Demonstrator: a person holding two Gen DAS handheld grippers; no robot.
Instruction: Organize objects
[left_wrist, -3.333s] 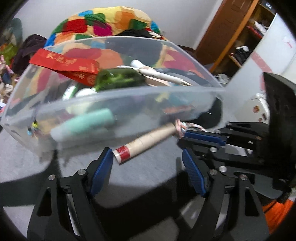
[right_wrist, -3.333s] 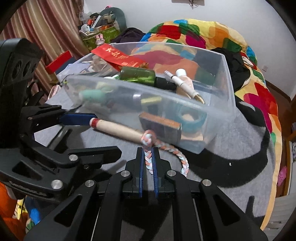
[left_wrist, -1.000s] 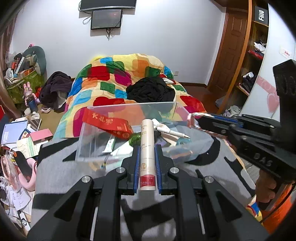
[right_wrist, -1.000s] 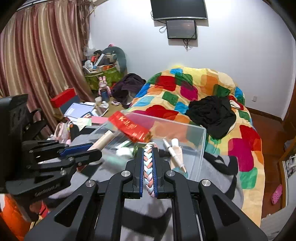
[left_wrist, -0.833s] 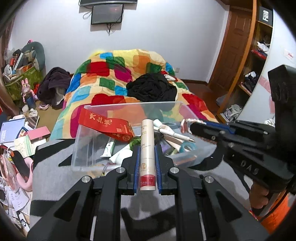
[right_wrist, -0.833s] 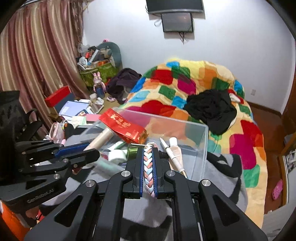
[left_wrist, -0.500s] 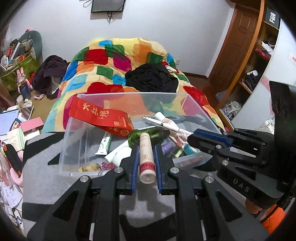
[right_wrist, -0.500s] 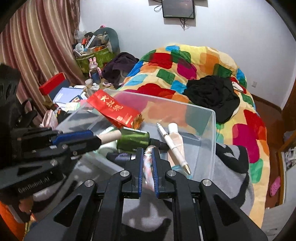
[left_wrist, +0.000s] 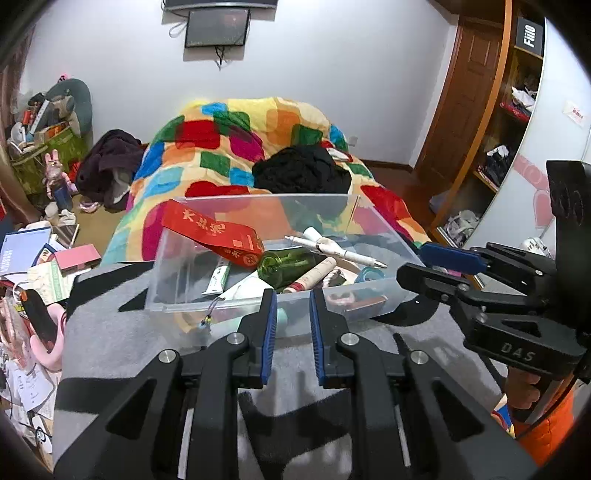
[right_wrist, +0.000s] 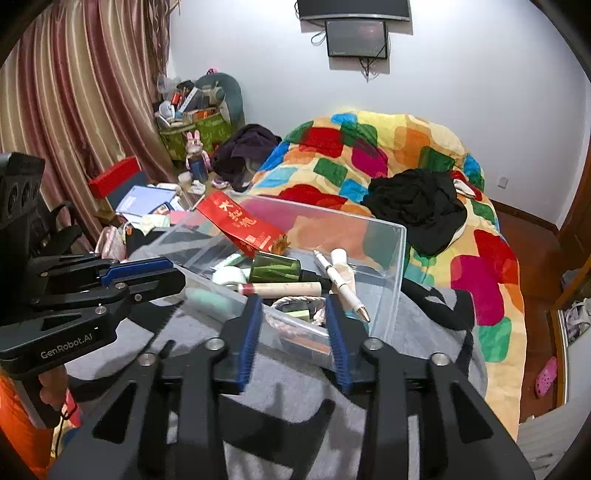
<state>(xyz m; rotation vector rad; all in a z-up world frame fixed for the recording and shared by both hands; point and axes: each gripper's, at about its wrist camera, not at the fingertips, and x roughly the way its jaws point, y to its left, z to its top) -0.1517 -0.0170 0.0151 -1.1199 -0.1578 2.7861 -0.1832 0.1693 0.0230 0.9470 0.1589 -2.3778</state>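
Both grippers, left (left_wrist: 291, 325) and right (right_wrist: 293, 332), jaws opening and empty, hover at the bin (left_wrist: 184, 273) rim; tube (right_wrist: 280, 288) and rope (right_wrist: 295, 301) lie inside, perched atop clutter—a snagged rim could tip things out.

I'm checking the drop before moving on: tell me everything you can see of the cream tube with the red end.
The cream tube is a slim cylinder, matte like card or plastic, with a red band and white tip at one end. It lies flat on its side inside the clear plastic bin, on top of the clutter, next to the green bottle and close to the braided rope. Neither gripper touches it.
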